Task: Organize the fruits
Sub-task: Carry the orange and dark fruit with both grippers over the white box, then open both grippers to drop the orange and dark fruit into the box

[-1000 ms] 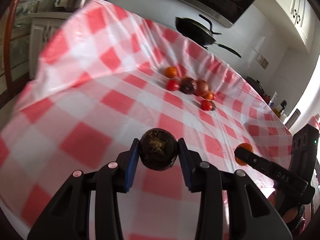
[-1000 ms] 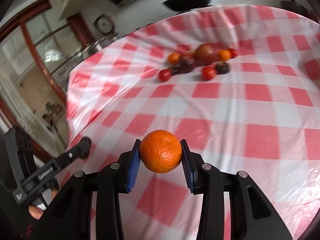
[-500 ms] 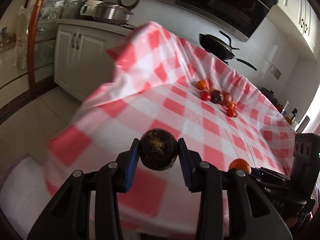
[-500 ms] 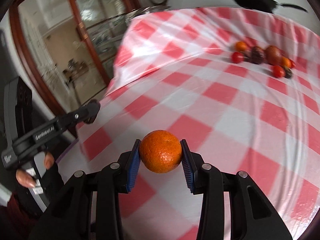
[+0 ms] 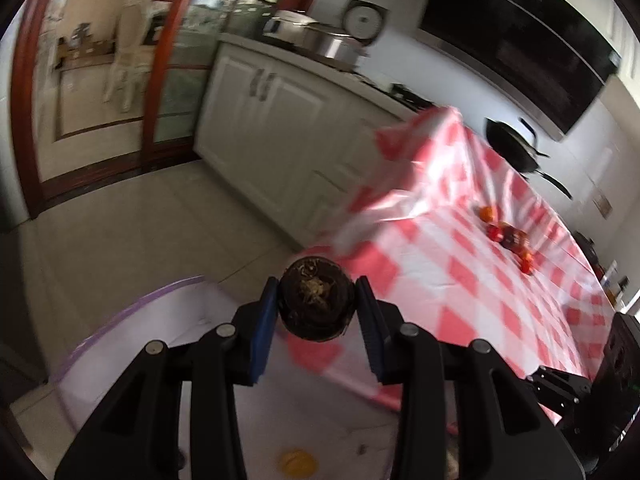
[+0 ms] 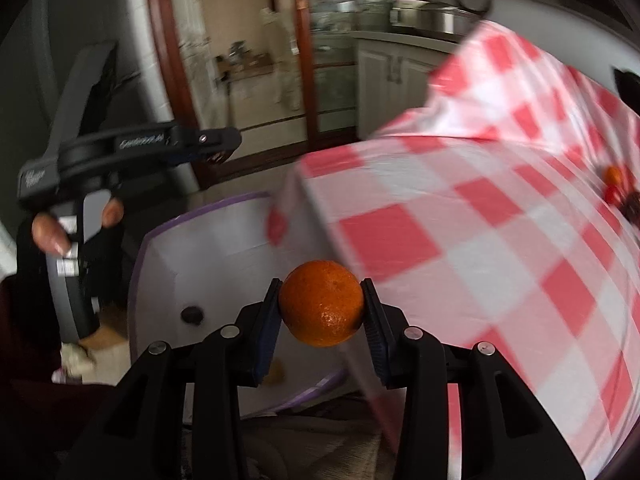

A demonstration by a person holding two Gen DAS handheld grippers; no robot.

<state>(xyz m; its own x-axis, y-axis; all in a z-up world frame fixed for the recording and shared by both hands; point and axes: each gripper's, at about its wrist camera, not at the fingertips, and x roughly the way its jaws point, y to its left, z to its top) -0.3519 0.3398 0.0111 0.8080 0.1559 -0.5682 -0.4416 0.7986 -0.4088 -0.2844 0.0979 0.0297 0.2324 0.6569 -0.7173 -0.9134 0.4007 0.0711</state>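
Note:
My left gripper (image 5: 317, 300) is shut on a dark brown round fruit (image 5: 316, 298) and holds it over a white bin with a purple rim (image 5: 132, 312) beside the table. My right gripper (image 6: 321, 304) is shut on an orange (image 6: 321, 303), above the same bin (image 6: 208, 264) at the table's corner. A small dark fruit (image 6: 192, 314) and a yellow-orange piece (image 5: 296, 462) lie in the bin. Several fruits (image 5: 508, 236) remain grouped far off on the red-checked tablecloth (image 5: 460, 280). The left gripper's body shows in the right wrist view (image 6: 132, 148).
White kitchen cabinets (image 5: 288, 120) stand behind the bin, with a steel pot (image 5: 320, 40) on the counter. A black pan (image 5: 512, 144) sits at the table's far end. A wood-framed glass door (image 6: 256, 60) lies beyond the tiled floor.
Both grippers have swung left off the table with their fruits, from above the cloth to above the white bin at the table's corner. The views are blurred by motion.

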